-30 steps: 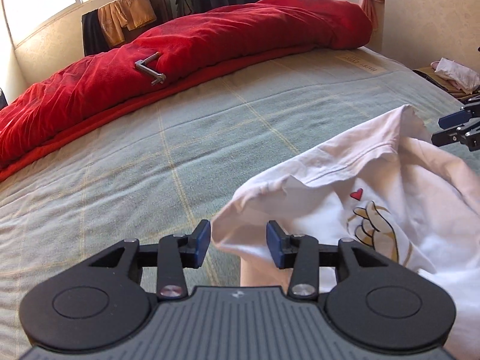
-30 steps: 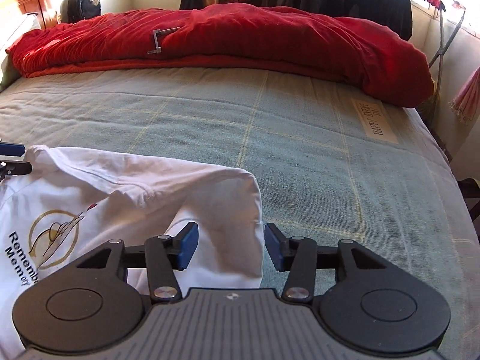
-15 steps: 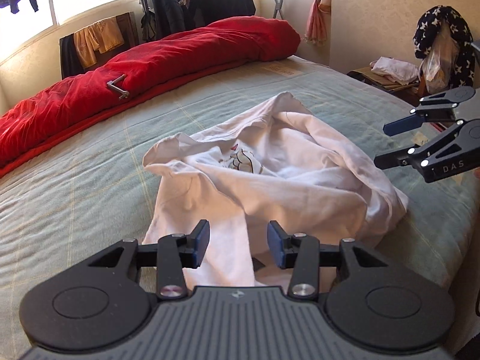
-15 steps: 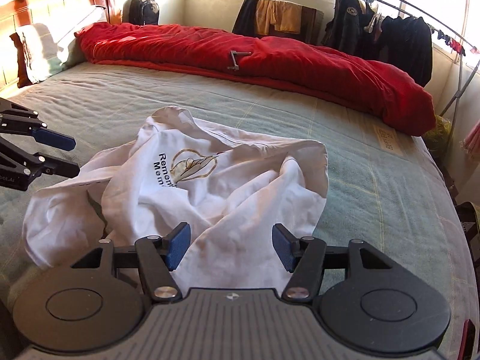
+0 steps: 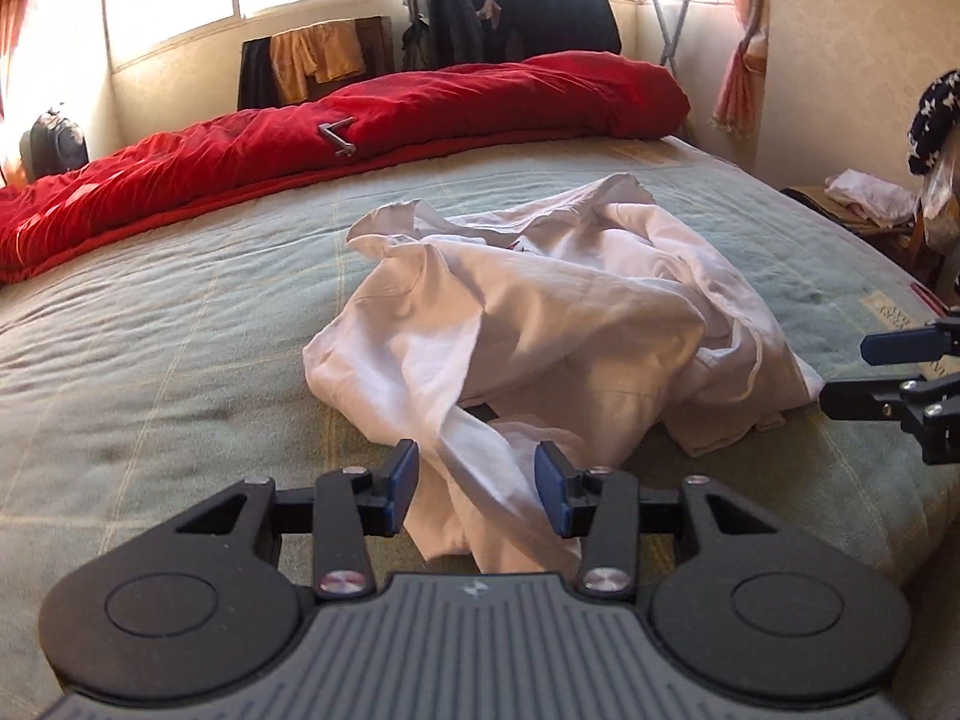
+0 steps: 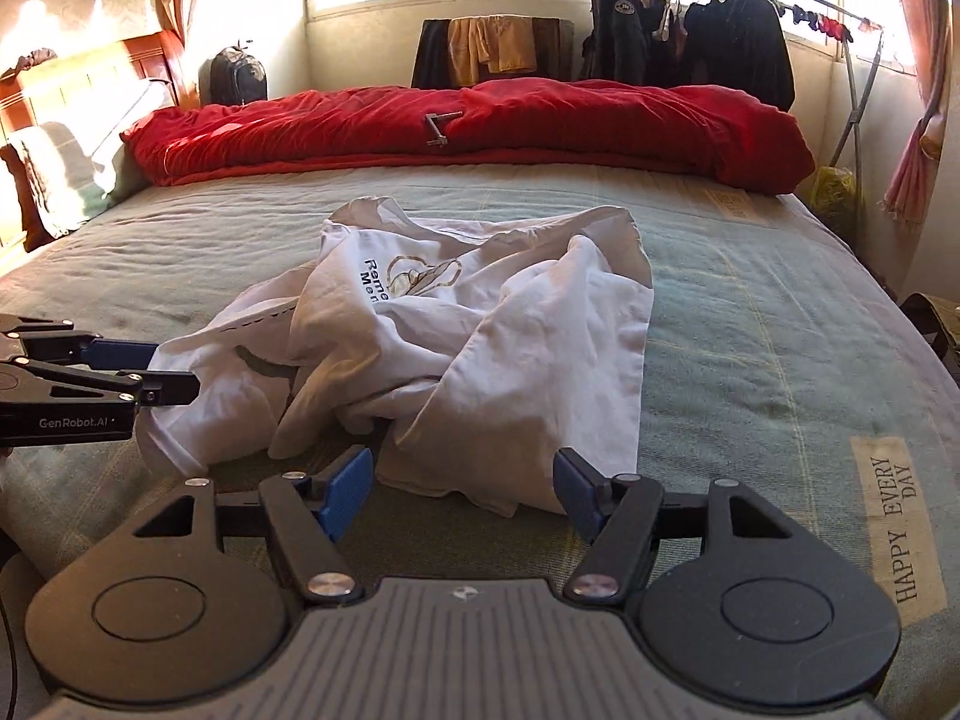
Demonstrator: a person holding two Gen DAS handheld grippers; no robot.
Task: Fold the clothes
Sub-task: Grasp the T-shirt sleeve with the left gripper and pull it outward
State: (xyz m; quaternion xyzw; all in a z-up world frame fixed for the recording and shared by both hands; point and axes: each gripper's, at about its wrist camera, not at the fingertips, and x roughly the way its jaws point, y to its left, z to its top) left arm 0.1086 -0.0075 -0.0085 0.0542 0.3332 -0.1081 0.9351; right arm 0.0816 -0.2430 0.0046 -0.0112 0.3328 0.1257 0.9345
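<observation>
A crumpled white T-shirt [image 5: 540,312] with a printed emblem [image 6: 414,276] lies in a heap on the green bed blanket [image 5: 180,330]. My left gripper [image 5: 477,483] hovers at the shirt's near left end. Its blue pads stand apart, and a fold of cloth lies between and below them without being pressed. In the right wrist view the left gripper [image 6: 174,371] shows side-on at the shirt's left edge. My right gripper [image 6: 465,483] sits just short of the shirt's near hem; its jaws are opening with nothing between them. It also shows at the right edge [image 5: 845,374] of the left wrist view.
A red duvet [image 5: 420,114] is rolled along the far side of the bed, with a grey metal piece [image 6: 438,129] lying on it. A rack of dark clothes [image 6: 690,48] stands under the window. A low stand with folded cloth [image 5: 864,204] is at the right.
Both grippers have drawn back toward the near edge of the bed, so the whole shirt now shows as a heap ahead. The right jaws have widened.
</observation>
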